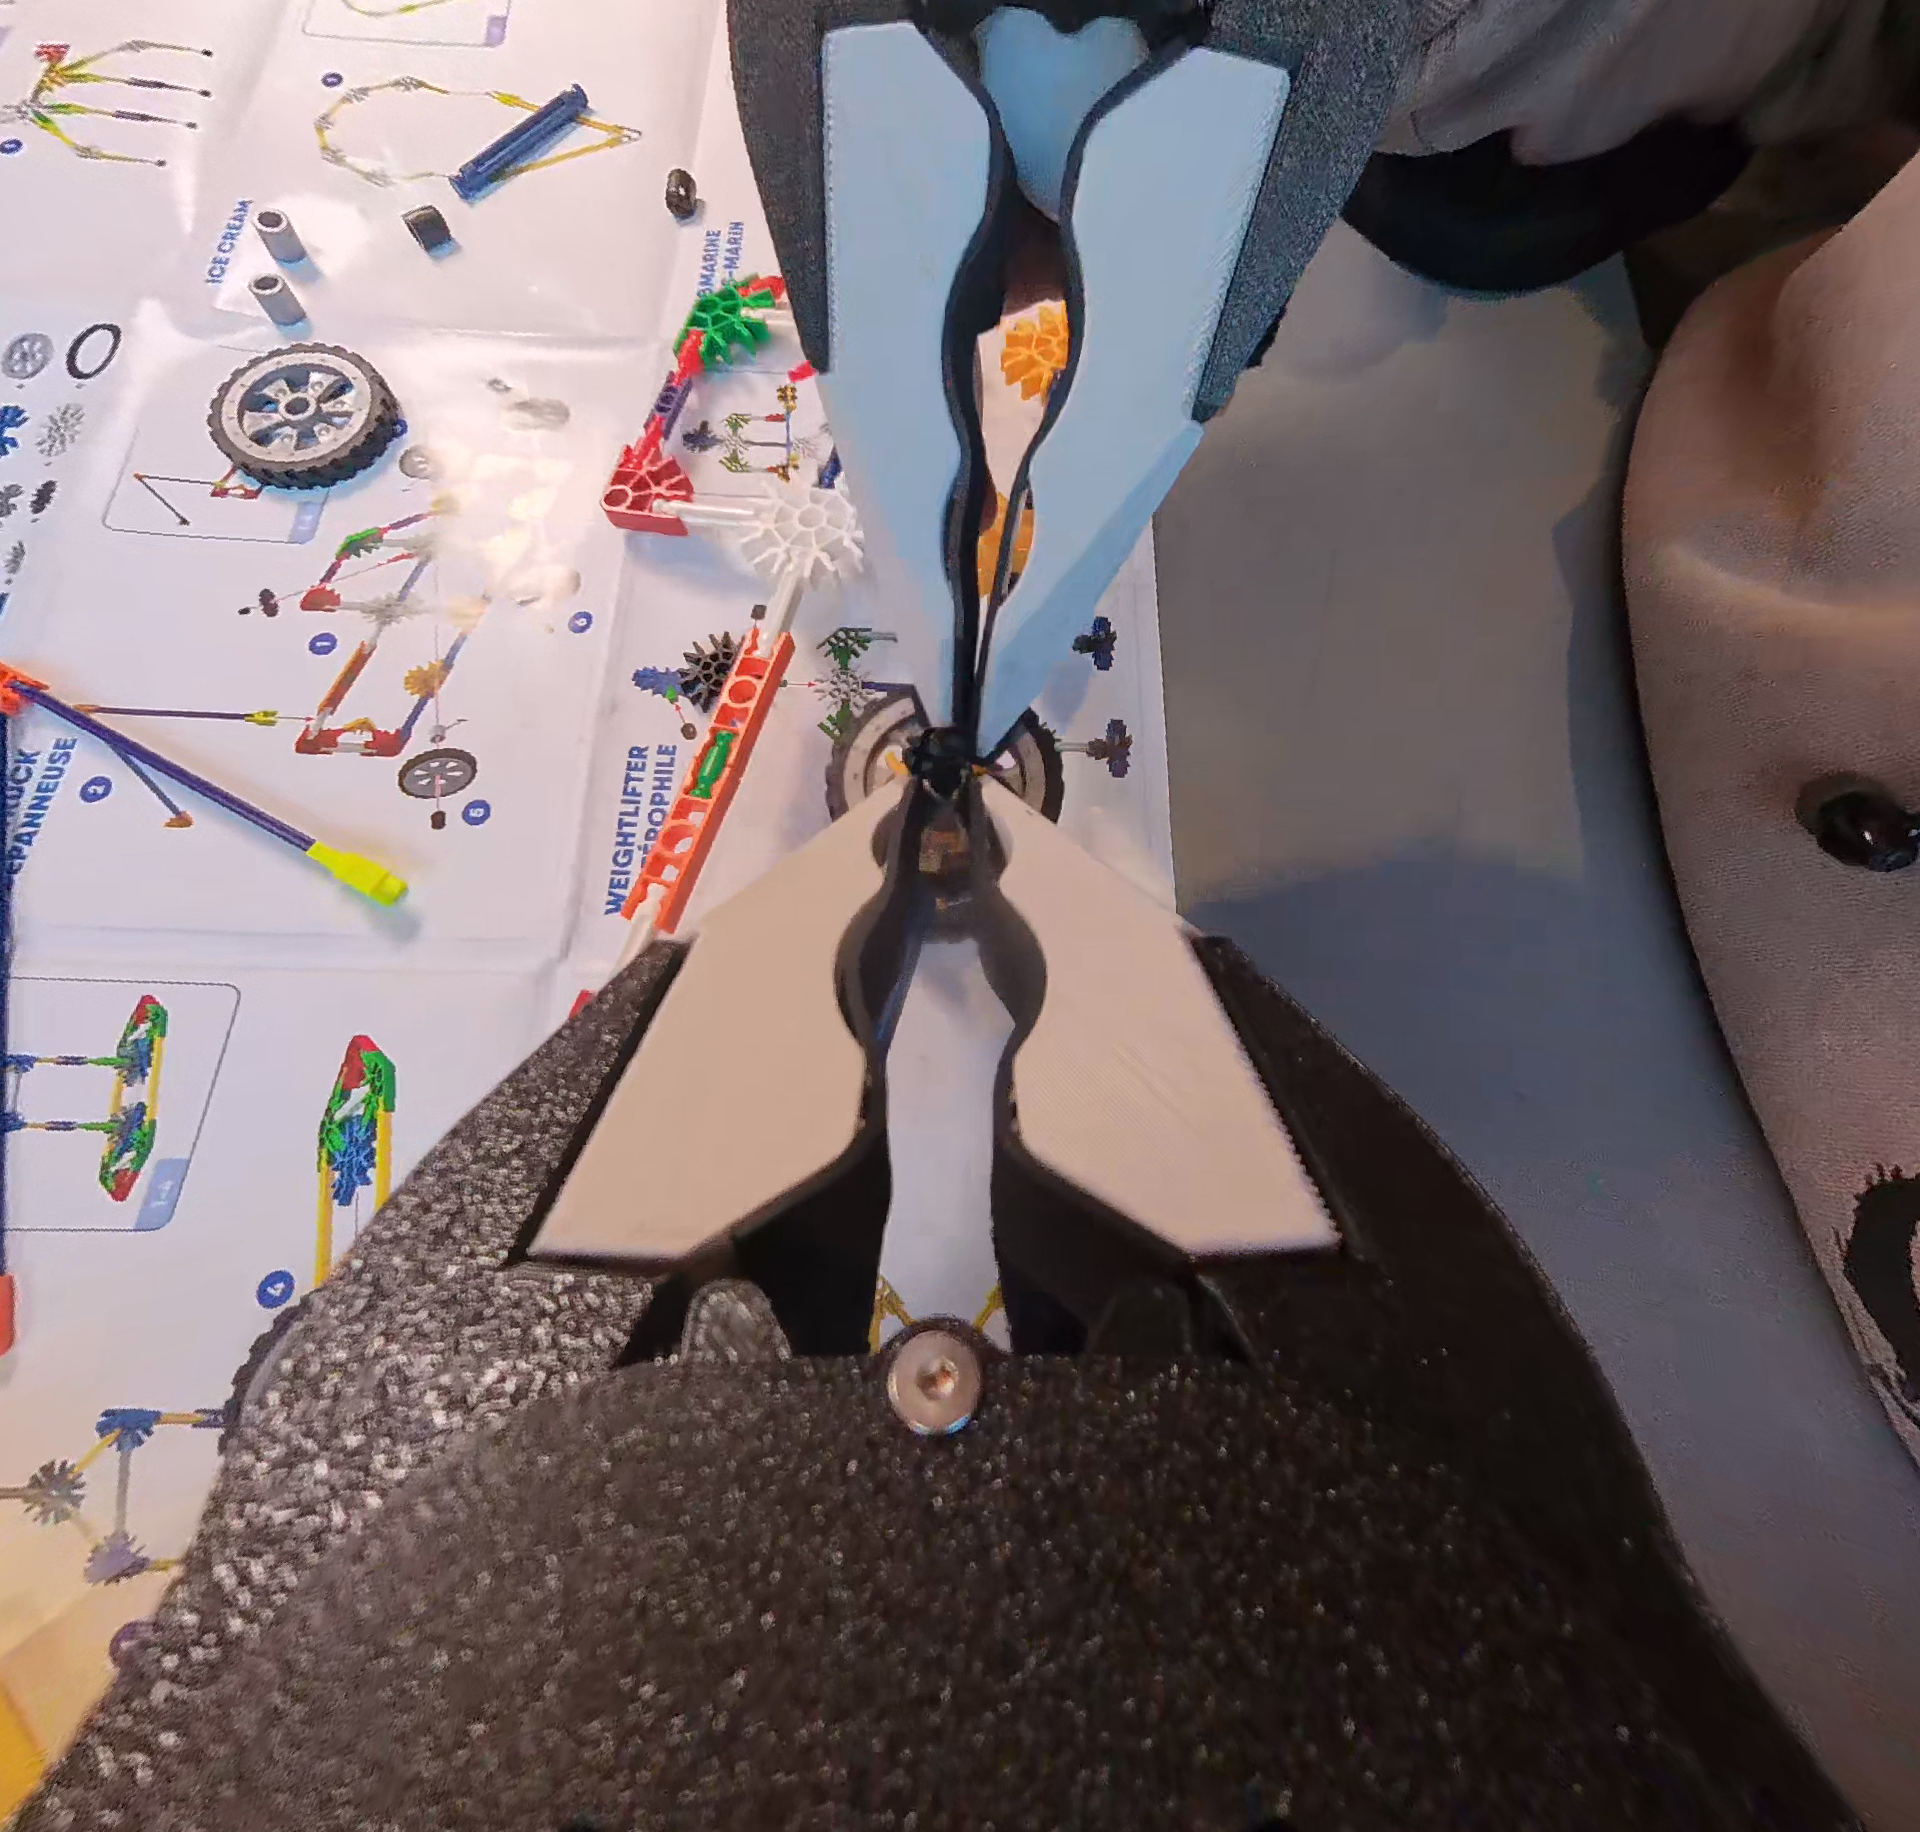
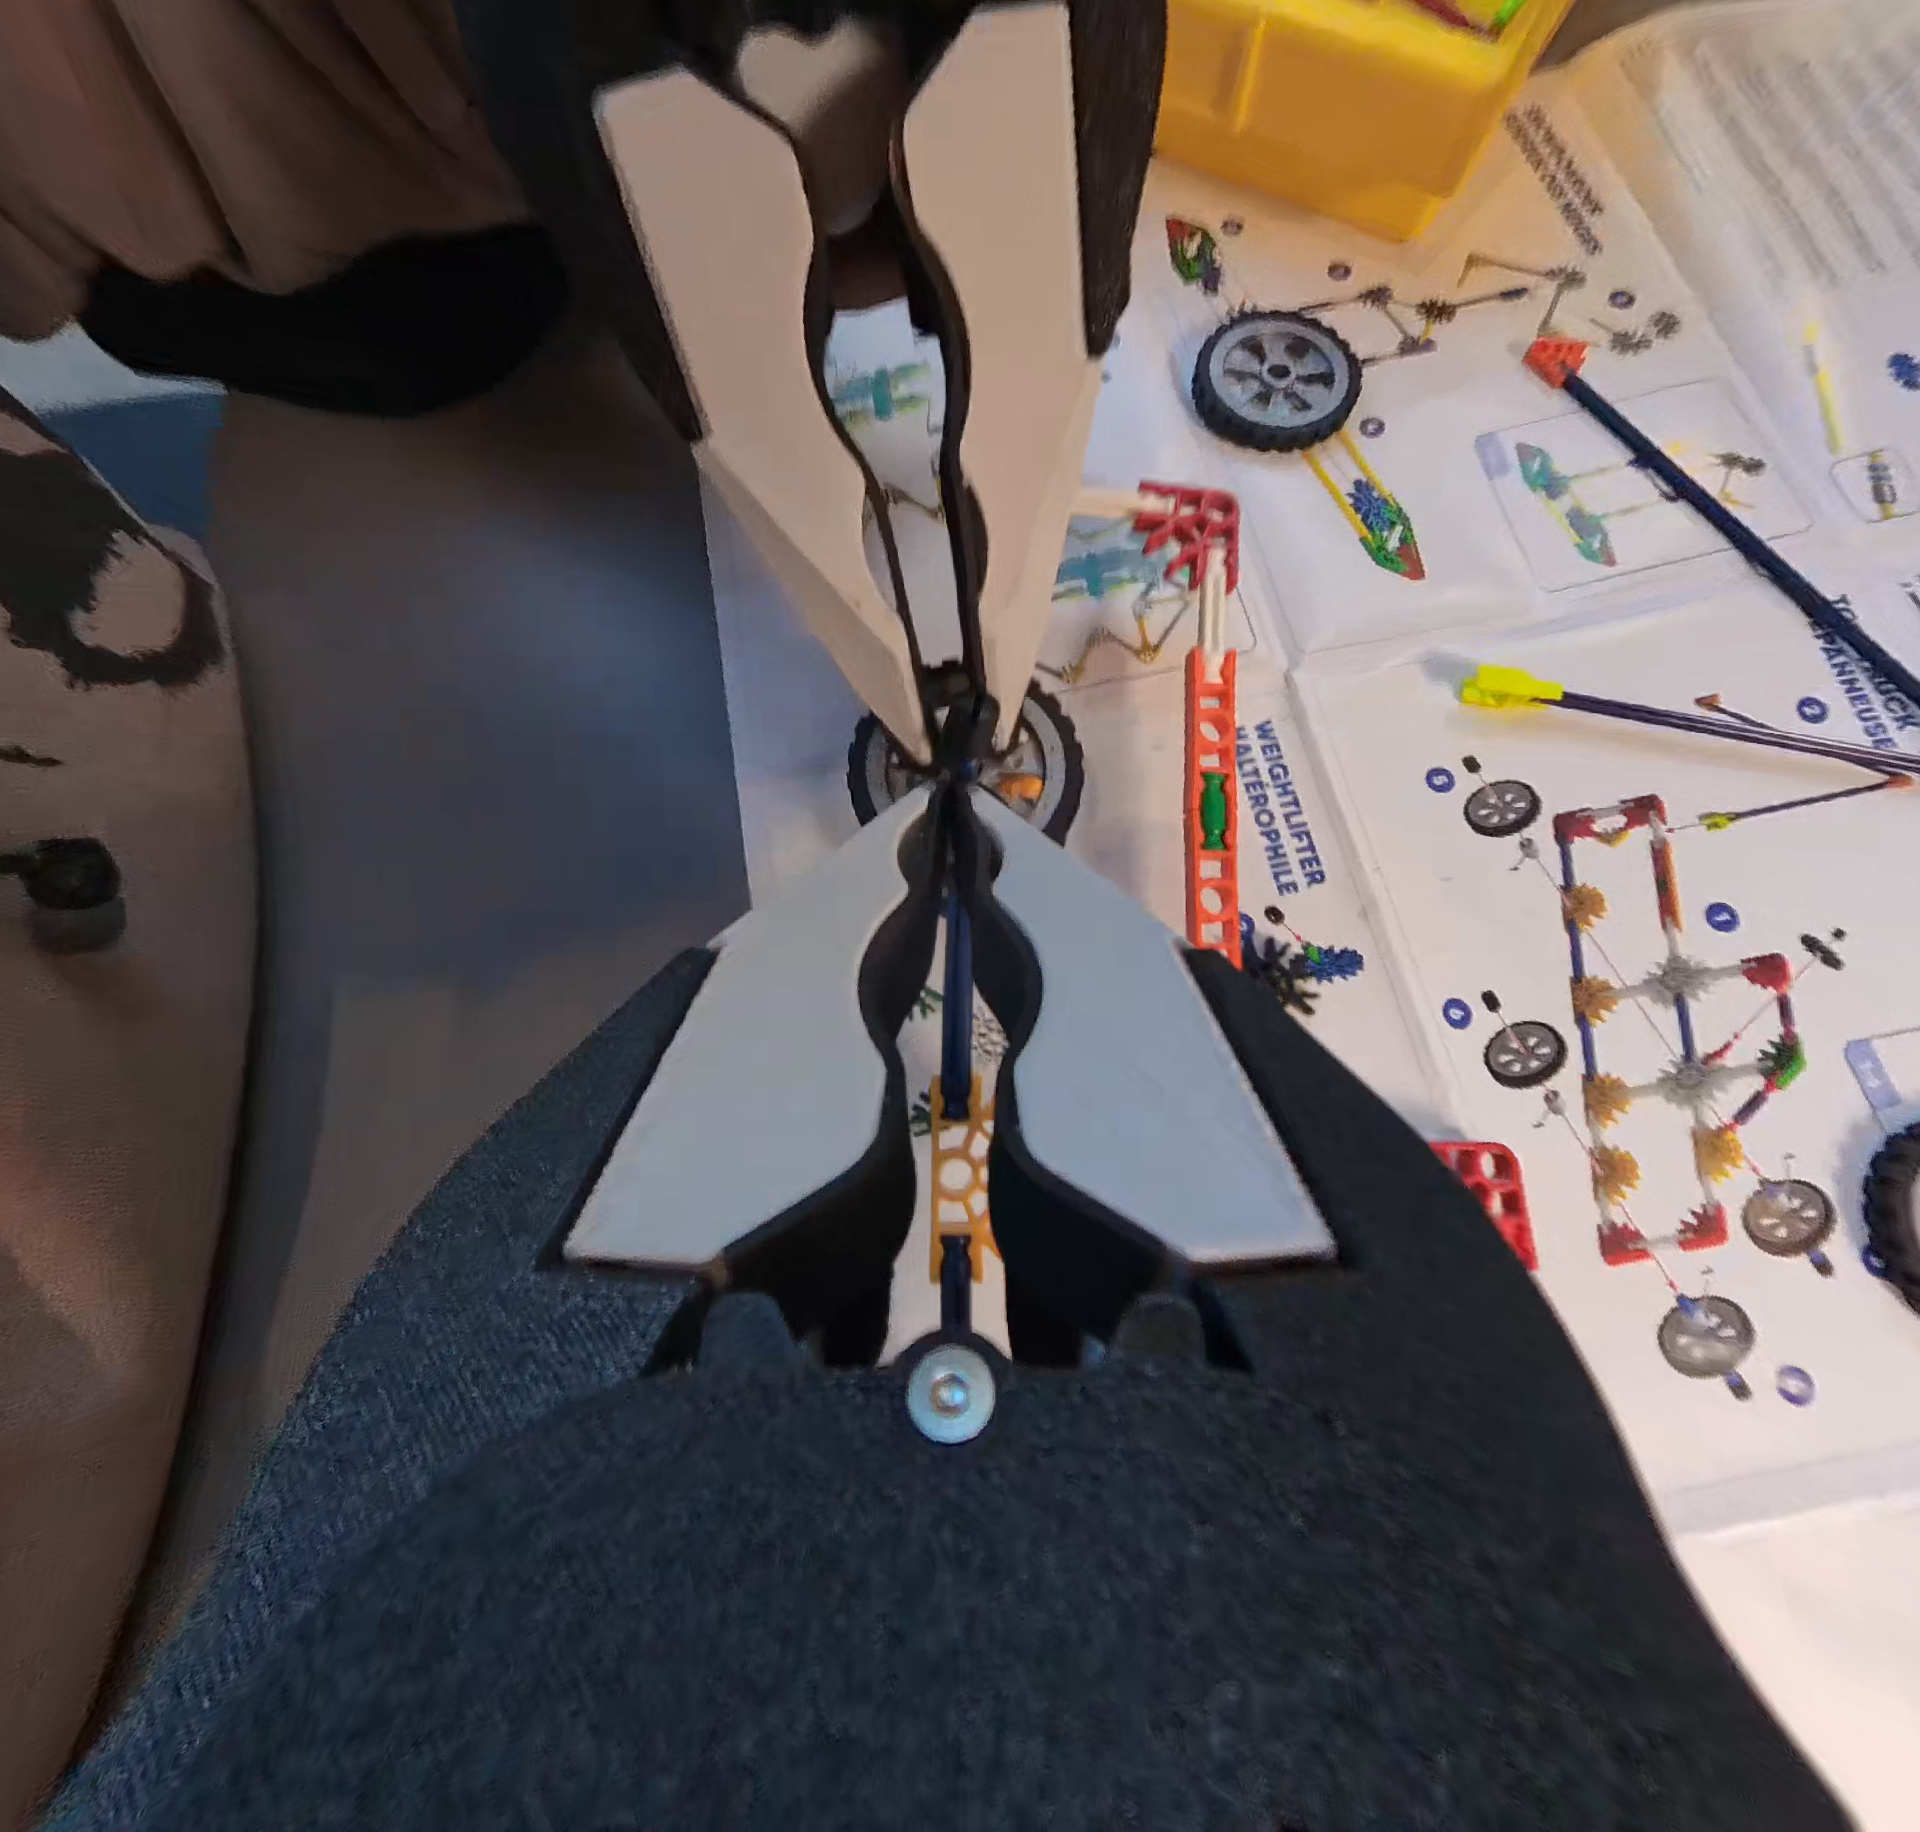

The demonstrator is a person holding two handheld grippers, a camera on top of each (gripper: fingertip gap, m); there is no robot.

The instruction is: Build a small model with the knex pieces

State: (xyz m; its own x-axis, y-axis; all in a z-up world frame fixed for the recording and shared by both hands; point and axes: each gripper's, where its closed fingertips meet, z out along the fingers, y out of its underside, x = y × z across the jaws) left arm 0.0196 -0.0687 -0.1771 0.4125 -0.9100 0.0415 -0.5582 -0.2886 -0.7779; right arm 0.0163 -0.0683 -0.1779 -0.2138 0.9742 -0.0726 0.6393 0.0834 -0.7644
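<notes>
My left gripper [image 1: 940, 795] is shut on a small black piece [image 1: 938, 752] at its tips. My right gripper [image 2: 956, 811] is shut on a dark blue rod [image 2: 958, 961] that carries an orange connector [image 2: 961, 1180]. The two grippers meet tip to tip, and the black piece touches the rod's end. In the left wrist view the right gripper [image 1: 971, 733] comes in from the top, with orange connectors [image 1: 1034, 354] behind its fingers. In the right wrist view the left gripper [image 2: 961, 733] comes in from the top. A grey wheel with a black tyre [image 1: 1034, 780] [image 2: 1049, 764] lies on the sheet below the tips.
A printed instruction sheet [image 1: 499, 68] [image 2: 1403, 743] covers the table. On it lie a loose wheel [image 1: 301, 416] [image 2: 1276, 374], an orange, red and white assembly [image 1: 727, 743] [image 2: 1210, 795], a purple rod with a yellow tip [image 1: 358, 873] and grey spacers [image 1: 278, 234]. A yellow parts bin [image 2: 1351, 68] stands behind. A person's clothing [image 1: 1766, 639] is close by. The tips of both grippers are at nearly the same place.
</notes>
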